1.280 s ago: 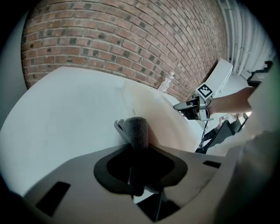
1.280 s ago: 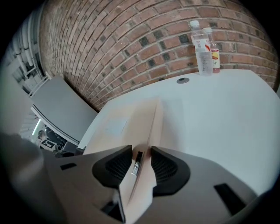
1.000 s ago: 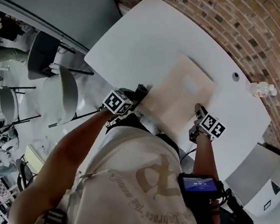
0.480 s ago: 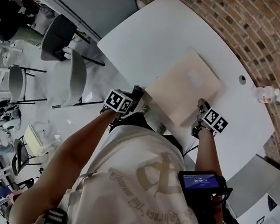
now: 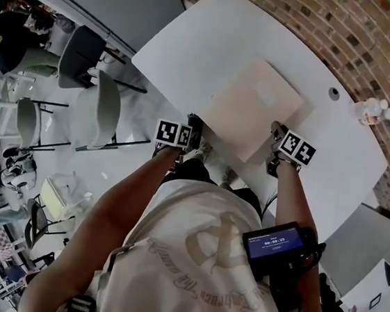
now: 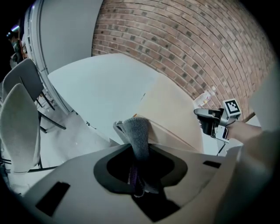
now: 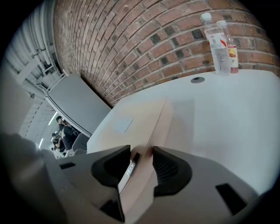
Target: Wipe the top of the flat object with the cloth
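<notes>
The left gripper (image 6: 138, 151) pinches the grey cloth (image 6: 137, 130) in its fingers beside the flat box (image 5: 255, 110) on the desk (image 5: 194, 43), ready for wiping, while the right gripper (image 7: 141, 161), whose fingers have just been opening, loosely straddles the box's near edge.

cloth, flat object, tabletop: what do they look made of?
cloth: grey, fuzzy nap; looks like microfibre or terry.
flat object: tan, matte, crisp edges, pale label; probably cardboard.
tabletop: smooth, uniform white; likely laminate, can't confirm.
</notes>
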{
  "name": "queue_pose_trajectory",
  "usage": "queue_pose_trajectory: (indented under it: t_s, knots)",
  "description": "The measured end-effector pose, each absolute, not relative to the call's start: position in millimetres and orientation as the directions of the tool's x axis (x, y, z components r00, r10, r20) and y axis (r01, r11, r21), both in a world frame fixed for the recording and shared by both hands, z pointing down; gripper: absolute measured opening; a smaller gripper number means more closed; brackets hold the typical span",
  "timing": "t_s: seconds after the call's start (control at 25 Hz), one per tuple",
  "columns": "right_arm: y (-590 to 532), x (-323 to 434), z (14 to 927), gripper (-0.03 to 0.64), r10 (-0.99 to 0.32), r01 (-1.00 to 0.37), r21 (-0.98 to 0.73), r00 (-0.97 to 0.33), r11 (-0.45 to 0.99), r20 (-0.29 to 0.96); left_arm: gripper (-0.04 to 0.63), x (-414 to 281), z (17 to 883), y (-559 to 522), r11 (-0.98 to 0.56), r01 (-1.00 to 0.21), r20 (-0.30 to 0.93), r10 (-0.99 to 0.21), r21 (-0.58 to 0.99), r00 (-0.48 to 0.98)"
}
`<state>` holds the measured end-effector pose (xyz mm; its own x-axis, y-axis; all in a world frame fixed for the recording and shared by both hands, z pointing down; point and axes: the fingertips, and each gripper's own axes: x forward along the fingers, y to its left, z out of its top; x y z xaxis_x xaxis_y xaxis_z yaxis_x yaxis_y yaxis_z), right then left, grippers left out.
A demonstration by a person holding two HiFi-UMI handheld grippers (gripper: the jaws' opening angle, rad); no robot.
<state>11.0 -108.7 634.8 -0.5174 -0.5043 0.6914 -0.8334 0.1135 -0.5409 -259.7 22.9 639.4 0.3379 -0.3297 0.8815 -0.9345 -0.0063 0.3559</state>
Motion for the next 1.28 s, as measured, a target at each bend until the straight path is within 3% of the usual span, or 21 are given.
queue_pose_trajectory:
  t_s: [0.52, 1.28]
  knots:
    - [-104, 6, 632, 0.172, -0.536, -0.838, -0.538, -0.495, 0.088, 0.684, 0.112, -175, 632, 63, -0.272, -0.837, 0.841, -0.137, 0.476, 0.523]
    - [-104, 7, 634, 0.172, -0.552, -0.827, -0.555, -0.506, 0.091, 0.663, 0.112, -43, 619, 122, -0.566, -0.5, 0.714, 0.248, 0.655, 0.654]
